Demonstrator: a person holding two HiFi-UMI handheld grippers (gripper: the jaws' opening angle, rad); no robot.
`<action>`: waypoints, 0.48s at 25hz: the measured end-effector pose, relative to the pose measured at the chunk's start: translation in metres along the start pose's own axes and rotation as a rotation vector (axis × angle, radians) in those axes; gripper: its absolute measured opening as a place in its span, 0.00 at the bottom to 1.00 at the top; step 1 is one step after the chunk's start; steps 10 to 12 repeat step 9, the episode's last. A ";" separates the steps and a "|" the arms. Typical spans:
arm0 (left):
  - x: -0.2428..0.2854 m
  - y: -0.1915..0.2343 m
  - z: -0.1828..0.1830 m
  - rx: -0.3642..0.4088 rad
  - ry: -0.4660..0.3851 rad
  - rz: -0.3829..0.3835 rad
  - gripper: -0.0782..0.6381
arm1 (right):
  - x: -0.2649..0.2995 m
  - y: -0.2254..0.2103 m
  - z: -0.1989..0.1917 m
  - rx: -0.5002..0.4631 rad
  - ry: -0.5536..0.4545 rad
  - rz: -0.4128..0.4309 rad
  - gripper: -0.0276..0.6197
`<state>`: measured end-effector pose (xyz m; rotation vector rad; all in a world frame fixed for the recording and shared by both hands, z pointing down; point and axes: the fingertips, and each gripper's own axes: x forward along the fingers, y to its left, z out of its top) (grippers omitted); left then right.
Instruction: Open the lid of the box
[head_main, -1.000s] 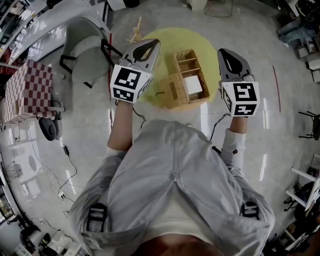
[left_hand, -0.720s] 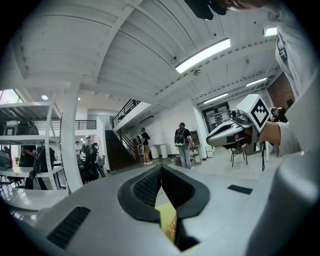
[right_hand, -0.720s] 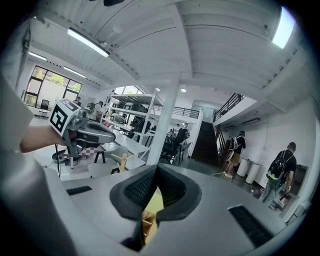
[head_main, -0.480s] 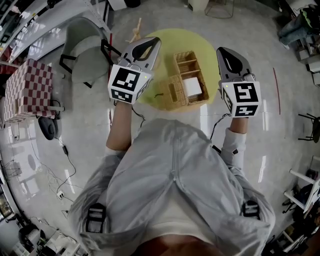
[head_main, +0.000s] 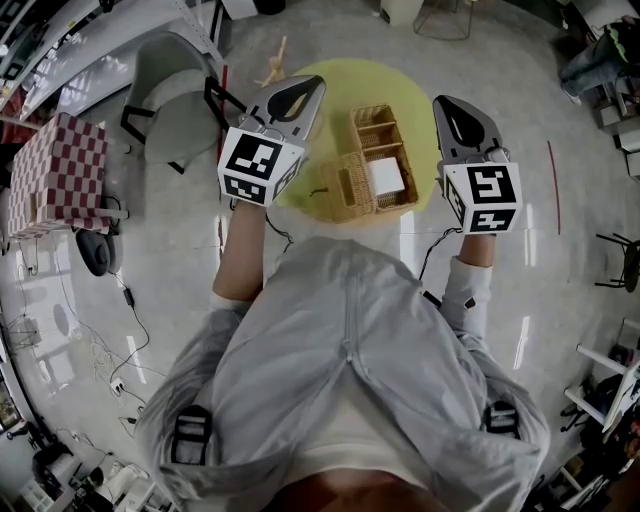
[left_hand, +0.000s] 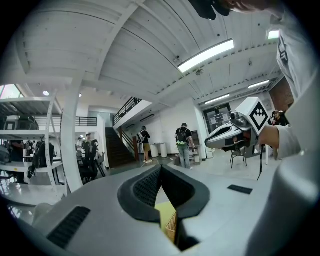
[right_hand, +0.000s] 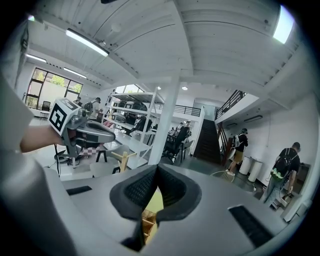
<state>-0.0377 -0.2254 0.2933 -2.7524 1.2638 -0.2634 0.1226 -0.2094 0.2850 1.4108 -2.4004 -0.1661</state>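
Wicker box (head_main: 378, 165) between left gripper (head_main: 314, 84) and right gripper (head_main: 441, 102), both closed, empty

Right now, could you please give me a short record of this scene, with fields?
box: wicker, on the round yellow surface
box state: appears open; compartments show
contents: white item
left gripper: shut, empty, held left of box, apart from it
right gripper: shut, empty, held right of box, apart from it
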 end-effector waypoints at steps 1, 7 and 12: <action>0.000 0.000 -0.001 0.001 0.002 0.001 0.15 | 0.001 0.001 -0.001 0.002 0.000 0.003 0.08; -0.001 0.001 -0.005 -0.005 0.007 0.003 0.15 | 0.002 0.003 -0.002 0.006 -0.002 0.008 0.08; -0.002 0.002 -0.007 -0.009 0.008 0.003 0.15 | 0.002 0.004 -0.002 0.007 -0.003 0.009 0.08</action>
